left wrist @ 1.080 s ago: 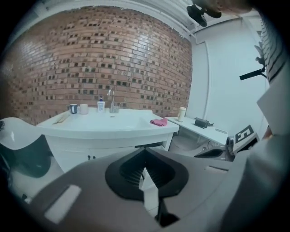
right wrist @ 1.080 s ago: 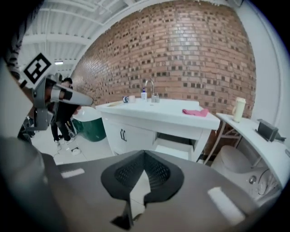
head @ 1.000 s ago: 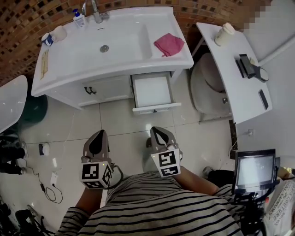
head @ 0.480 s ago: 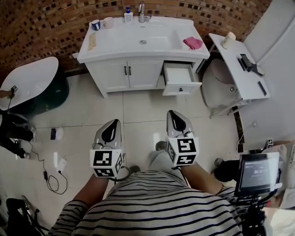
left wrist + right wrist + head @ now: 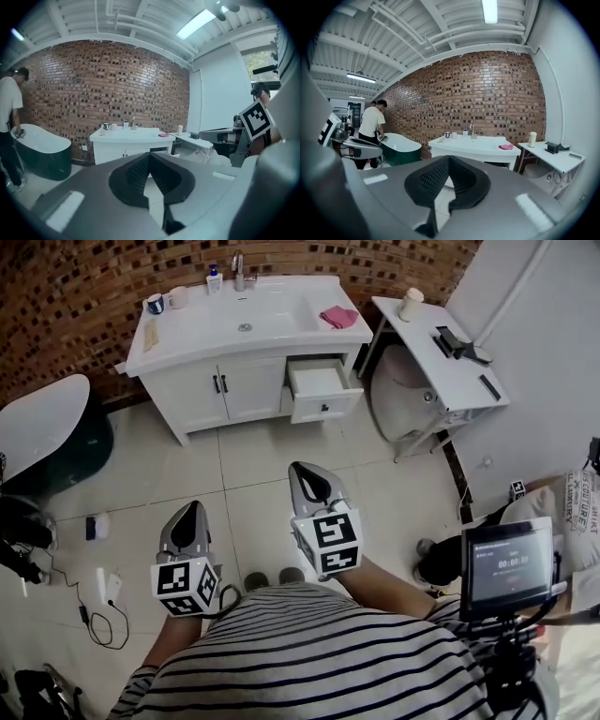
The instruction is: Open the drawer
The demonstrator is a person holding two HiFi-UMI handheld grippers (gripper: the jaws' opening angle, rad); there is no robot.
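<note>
The white vanity (image 5: 239,371) stands against the brick wall. Its right-hand drawer (image 5: 319,381) is pulled out, with a white inside that looks empty. Both grippers hang over the tiled floor, well back from the vanity and touching nothing. My left gripper (image 5: 190,508) is shut, its fingertips meeting in the left gripper view (image 5: 149,154). My right gripper (image 5: 305,469) is a little nearer the drawer and also shut with nothing held (image 5: 448,157). Both point toward the vanity (image 5: 473,146).
A pink cloth (image 5: 338,316) lies on the sink top. To the right are a toilet (image 5: 398,381) and a white side table (image 5: 441,362) with a cup (image 5: 411,304). A dark-green bathtub (image 5: 42,427) and a person (image 5: 372,124) are on the left. A tripod screen (image 5: 506,563) stands at my right.
The vanity and its open drawer have shrunk and moved toward the top of the head view. Both grippers have drawn back from the drawer, staying shut.
</note>
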